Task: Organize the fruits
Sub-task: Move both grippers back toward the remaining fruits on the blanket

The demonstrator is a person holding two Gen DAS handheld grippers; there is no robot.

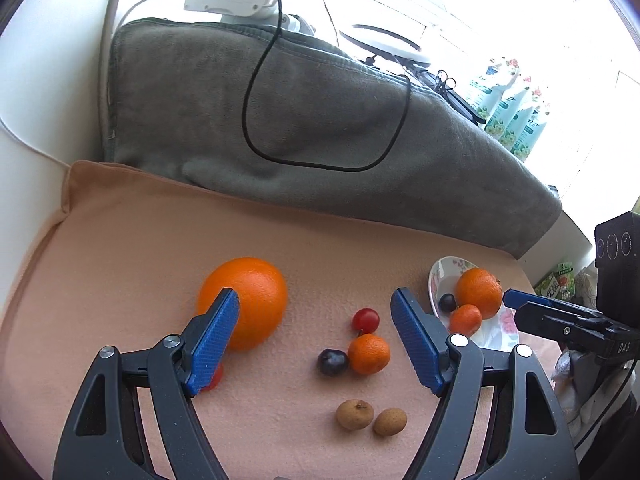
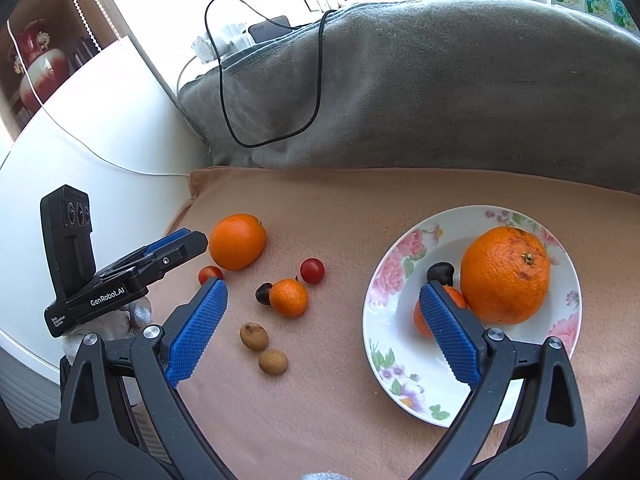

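A floral plate holds a big orange, a small mandarin and a dark cherry. On the peach cloth lie a big orange, a mandarin, a dark cherry, two red cherry tomatoes and two brown longans. My left gripper is open, empty, above the loose fruit. My right gripper is open, empty, between the loose fruit and the plate.
A grey folded blanket with a black cable lies behind the peach cloth. White wall and furniture stand to the left. Green-white packets stand at the back right by the window.
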